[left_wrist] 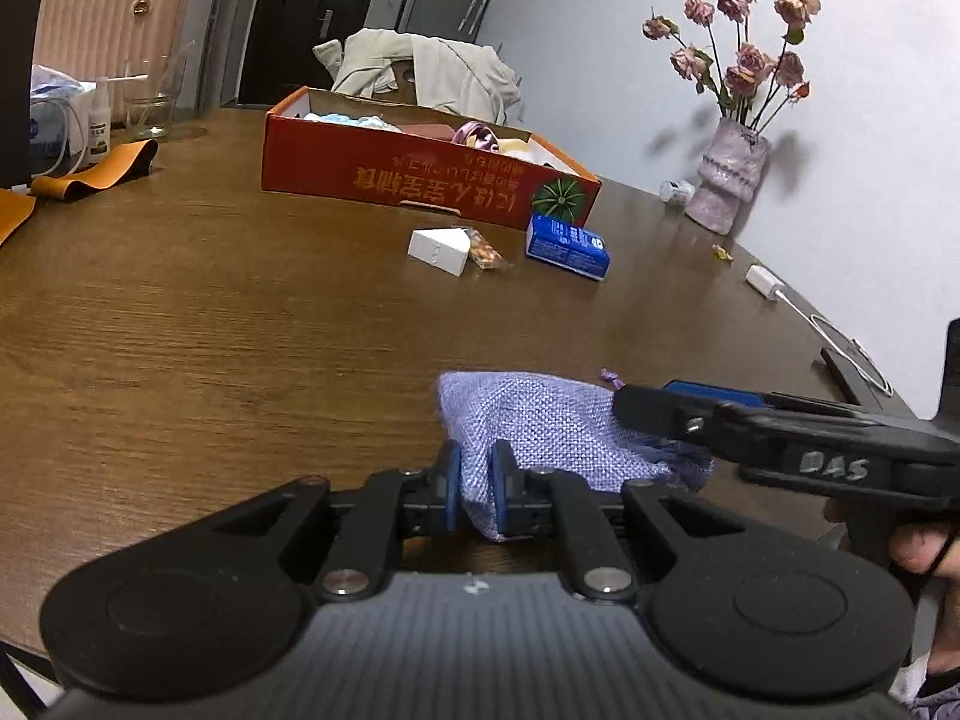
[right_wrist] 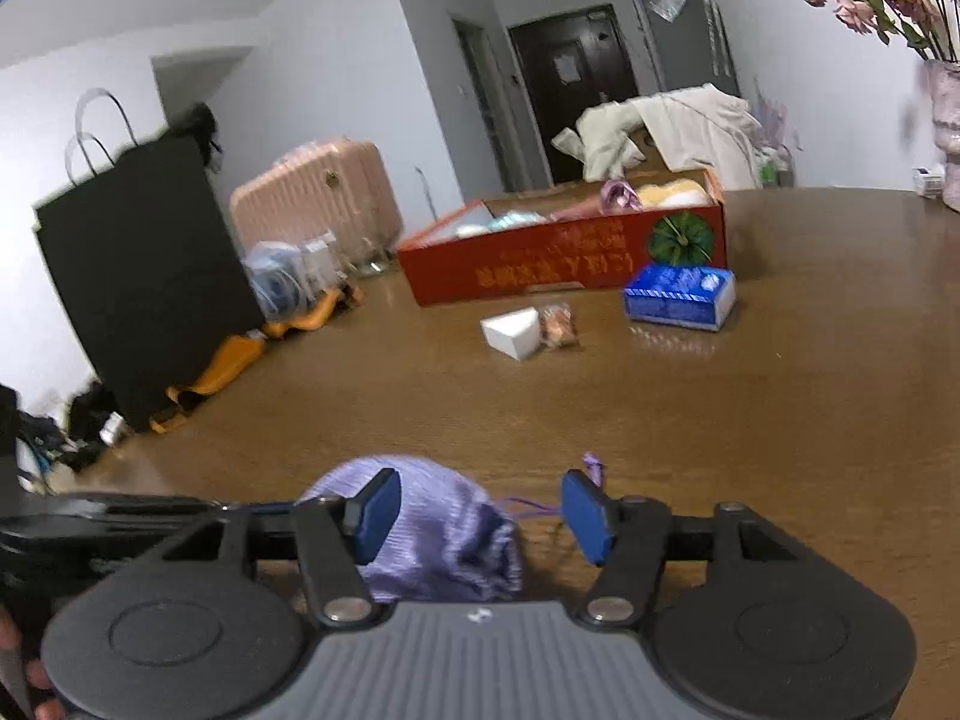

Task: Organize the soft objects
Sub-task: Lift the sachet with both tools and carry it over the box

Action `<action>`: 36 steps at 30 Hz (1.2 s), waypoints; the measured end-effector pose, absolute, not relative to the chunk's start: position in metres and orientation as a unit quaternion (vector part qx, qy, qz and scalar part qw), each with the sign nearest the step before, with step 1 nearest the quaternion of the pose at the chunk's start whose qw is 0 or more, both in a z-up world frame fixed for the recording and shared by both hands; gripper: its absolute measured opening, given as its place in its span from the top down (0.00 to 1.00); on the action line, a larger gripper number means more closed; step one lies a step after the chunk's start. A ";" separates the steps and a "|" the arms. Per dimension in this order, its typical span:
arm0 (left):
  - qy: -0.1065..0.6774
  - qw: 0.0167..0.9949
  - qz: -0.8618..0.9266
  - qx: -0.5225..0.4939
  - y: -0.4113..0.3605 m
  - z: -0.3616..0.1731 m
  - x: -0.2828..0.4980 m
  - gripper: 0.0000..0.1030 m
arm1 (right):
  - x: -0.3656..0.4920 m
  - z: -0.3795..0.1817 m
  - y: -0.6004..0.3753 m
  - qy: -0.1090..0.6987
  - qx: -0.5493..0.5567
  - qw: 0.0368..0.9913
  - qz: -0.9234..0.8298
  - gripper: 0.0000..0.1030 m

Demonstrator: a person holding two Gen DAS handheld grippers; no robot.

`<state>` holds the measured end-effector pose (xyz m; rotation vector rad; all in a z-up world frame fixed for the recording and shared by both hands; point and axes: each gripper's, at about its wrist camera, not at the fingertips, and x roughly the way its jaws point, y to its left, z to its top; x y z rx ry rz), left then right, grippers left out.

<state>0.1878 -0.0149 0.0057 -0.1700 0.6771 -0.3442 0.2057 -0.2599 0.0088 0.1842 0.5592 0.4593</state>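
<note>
A lilac fabric drawstring pouch (left_wrist: 558,420) lies near the table's front edge. My left gripper (left_wrist: 477,495) is shut on the pouch's near corner. My right gripper (right_wrist: 480,516) is open, its jaws wide apart over the pouch (right_wrist: 432,528), which lies against the left pad; it shows in the left wrist view (left_wrist: 660,405) coming in from the right above the pouch's gathered end. An open red cardboard box (left_wrist: 420,174) holding several soft items stands further back, also in the right wrist view (right_wrist: 564,258).
On the brown table (left_wrist: 210,312): a white wedge sponge (left_wrist: 439,249), a small snack packet (left_wrist: 486,253), a blue tissue pack (left_wrist: 567,247), a vase of dried roses (left_wrist: 729,180), a white charger and cable (left_wrist: 768,282). A black paper bag (right_wrist: 144,276) and pink suitcase (right_wrist: 318,198) stand left.
</note>
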 end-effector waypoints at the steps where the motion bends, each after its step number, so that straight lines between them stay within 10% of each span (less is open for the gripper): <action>1: 0.327 0.926 -0.171 -0.082 -0.015 0.007 0.187 0.71 | 0.207 0.007 -0.257 0.277 0.085 0.930 0.225 0.44; 3: 0.316 0.929 -0.174 -0.089 -0.013 0.011 0.186 0.38 | 0.207 0.003 -0.255 0.281 0.087 0.926 0.235 0.50; 6: 0.312 0.931 -0.168 -0.089 -0.013 0.012 0.190 0.34 | 0.204 0.000 -0.255 0.278 0.090 0.927 0.237 0.54; 8: 0.332 0.923 -0.169 -0.098 -0.012 0.008 0.197 0.41 | 0.203 -0.004 -0.258 0.281 0.096 0.926 0.234 0.63; 12: 0.350 0.907 -0.197 -0.127 -0.005 0.002 0.204 0.89 | 0.200 -0.007 -0.265 0.282 0.114 0.923 0.237 0.80; 36: 0.272 0.926 -0.236 -0.116 -0.031 0.101 0.414 0.92 | 0.399 0.116 -0.291 0.208 0.051 0.941 0.262 0.83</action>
